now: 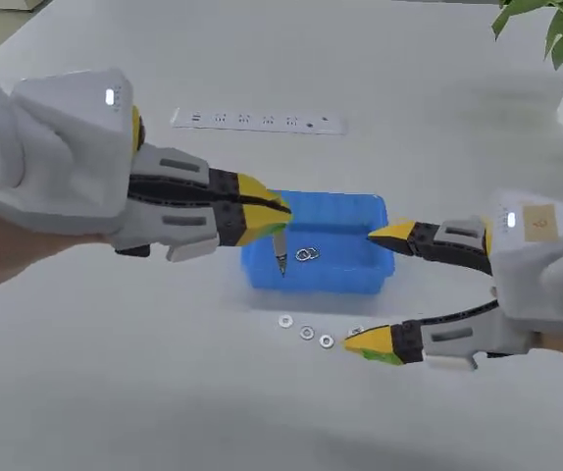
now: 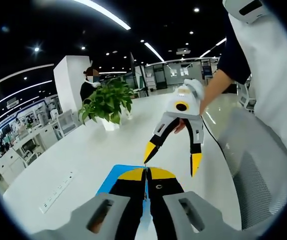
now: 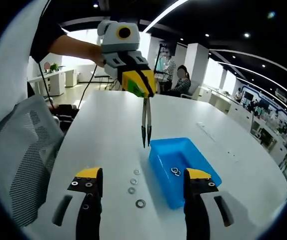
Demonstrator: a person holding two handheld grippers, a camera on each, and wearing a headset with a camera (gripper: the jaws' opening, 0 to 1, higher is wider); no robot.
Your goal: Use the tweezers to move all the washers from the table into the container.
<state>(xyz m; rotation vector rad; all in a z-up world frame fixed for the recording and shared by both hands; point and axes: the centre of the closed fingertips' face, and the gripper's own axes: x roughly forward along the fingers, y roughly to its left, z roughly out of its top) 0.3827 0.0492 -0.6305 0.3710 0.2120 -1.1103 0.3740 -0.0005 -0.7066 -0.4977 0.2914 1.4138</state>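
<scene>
Head view: some washers (image 1: pixel 306 255) lay in the container (image 1: pixel 313 279), more washers (image 1: pixel 307 334) on the table (image 1: pixel 164 392); left tongs (image 1: pixel 285 209) pinched tweezers (image 1: pixel 281 251), right tongs (image 1: pixel 360 287) gaped wide.

The slim silver tweezers (image 1: pixel 280 250) hang tips down by the left end of the shallow blue container (image 1: pixel 360 212). A few inside washers (image 1: pixel 305 255) lie together on its floor. Three loose washers (image 1: pixel 307 334) sit in a row on the bench (image 1: pixel 164 383) just in front.
</scene>
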